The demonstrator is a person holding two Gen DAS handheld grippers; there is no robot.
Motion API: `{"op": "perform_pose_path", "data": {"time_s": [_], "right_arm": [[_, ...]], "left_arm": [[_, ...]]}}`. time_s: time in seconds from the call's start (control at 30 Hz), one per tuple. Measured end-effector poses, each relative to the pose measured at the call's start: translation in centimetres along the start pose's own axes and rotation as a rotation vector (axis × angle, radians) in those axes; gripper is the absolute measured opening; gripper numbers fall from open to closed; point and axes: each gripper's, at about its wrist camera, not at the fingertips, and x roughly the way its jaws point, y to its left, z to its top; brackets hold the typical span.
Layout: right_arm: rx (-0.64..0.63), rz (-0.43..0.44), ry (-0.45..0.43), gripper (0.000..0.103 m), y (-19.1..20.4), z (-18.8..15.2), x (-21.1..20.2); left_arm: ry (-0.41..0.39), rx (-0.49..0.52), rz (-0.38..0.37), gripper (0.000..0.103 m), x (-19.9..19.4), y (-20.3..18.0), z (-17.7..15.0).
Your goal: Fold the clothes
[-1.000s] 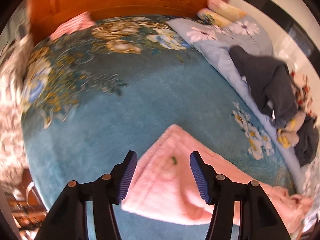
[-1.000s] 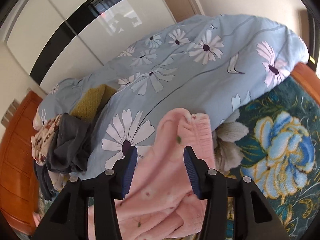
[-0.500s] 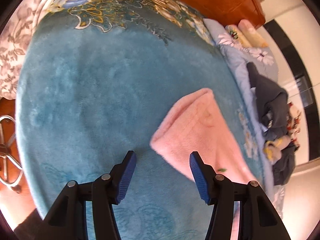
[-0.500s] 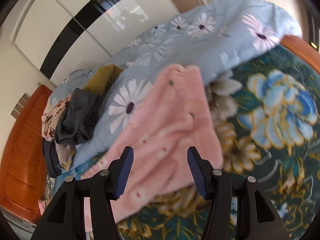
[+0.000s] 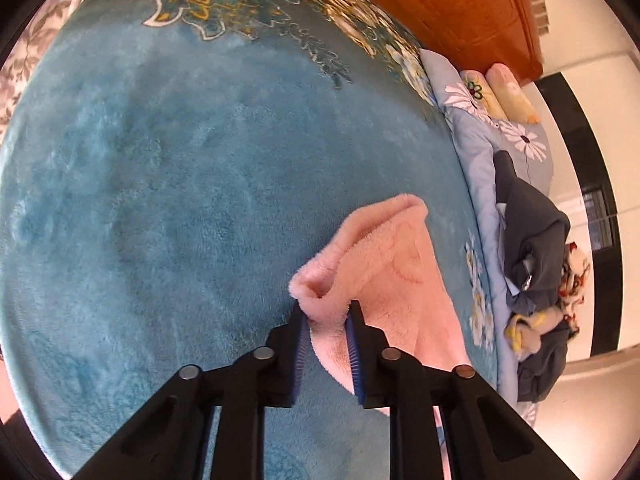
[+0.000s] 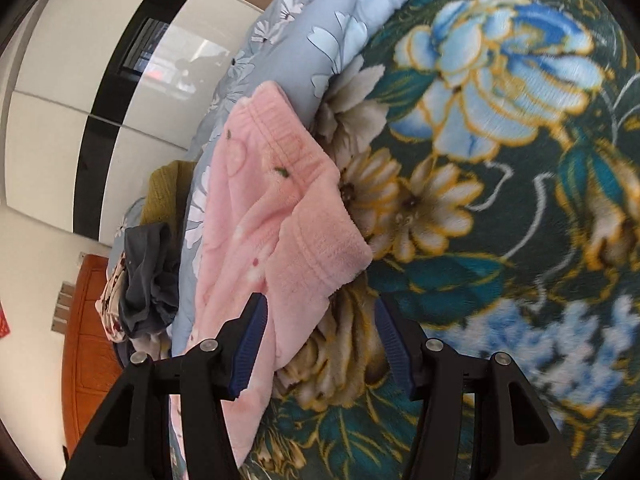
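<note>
A pink fleece garment (image 5: 392,264) lies on the teal floral blanket (image 5: 180,160) of a bed. In the left wrist view its near corner is bunched up between the blue pads of my left gripper (image 5: 327,308), whose jaws are closing and pinch the fabric. In the right wrist view the same pink garment (image 6: 272,184) shows its ribbed waistband end, lying partly over the blanket (image 6: 500,160). My right gripper (image 6: 319,300) hangs open just short of that end; its left finger overlaps the cloth and the pads press on nothing.
A light blue flowered quilt (image 5: 480,152) (image 6: 320,12) is heaped along the bed's far side, with dark grey clothes (image 5: 528,232) (image 6: 148,272) piled on it. An orange wooden headboard (image 5: 440,0) closes one end. White wardrobe doors (image 6: 60,80) stand behind.
My left gripper sank to the garment's near corner and closed from wide open onto it. My right gripper came down and rolled toward the waistband end, staying open.
</note>
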Motion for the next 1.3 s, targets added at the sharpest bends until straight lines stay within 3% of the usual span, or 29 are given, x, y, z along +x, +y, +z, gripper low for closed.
{"op": "perform_pose_path", "data": {"time_s": [0.1,0.13,0.17,0.27,0.37,0.47,0.67,0.73,0.8,0.9,1.07,1.17,1.3], "right_arm": [[0.054,-0.014,-0.002,0.048,0.0,0.2,1.9],[0.066,-0.021,-0.014,0.034,0.1,0.2,2.2],[0.077,-0.034,-0.025,0.027,0.4,0.2,2.4],[0.053,-0.055,-0.049,0.016,2.0,0.2,2.4],[-0.041,-0.080,-0.075,0.011,4.9,0.4,1.1],[-0.094,-0.036,-0.120,0.010,7.6,0.8,-1.7],[-0.159,0.113,-0.249,0.007,11.4,1.6,-10.6],[-0.194,0.157,-0.308,0.007,12.7,1.2,-13.7],[-0.229,0.171,-0.362,0.007,13.1,1.1,-17.1],[-0.266,0.099,-0.375,0.007,11.5,0.3,-19.4],[-0.153,-0.104,-0.243,0.007,3.2,-1.2,-16.7],[-0.022,-0.144,-0.174,0.007,-1.8,-2.2,-14.7],[-0.031,-0.188,-0.160,0.007,-3.4,-2.2,-14.9]], "left_arm": [[0.003,0.017,0.014,0.016,0.1,-0.4,0.1],[0.006,0.023,0.018,0.015,0.0,-0.6,0.2],[0.008,0.028,0.019,0.013,0.0,-0.7,0.3],[-0.017,0.049,0.022,0.008,-0.8,-1.6,0.8],[-0.067,0.100,0.017,0.006,-2.3,-3.4,1.6],[-0.119,0.162,-0.015,0.006,-4.4,-5.8,2.8],[-0.239,0.245,-0.178,0.006,-11.7,-10.4,5.4],[-0.266,0.291,-0.184,0.006,-13.5,-11.1,6.0],[-0.279,0.372,-0.124,0.006,-13.9,-11.0,5.7],[-0.203,0.427,-0.025,0.006,-11.2,-8.7,4.5],[-0.016,0.292,0.044,0.006,-5.4,-1.8,2.4],[0.015,0.221,0.056,0.006,-4.5,0.8,1.8],[-0.026,0.203,0.030,0.006,-6.3,1.0,2.0]]}}
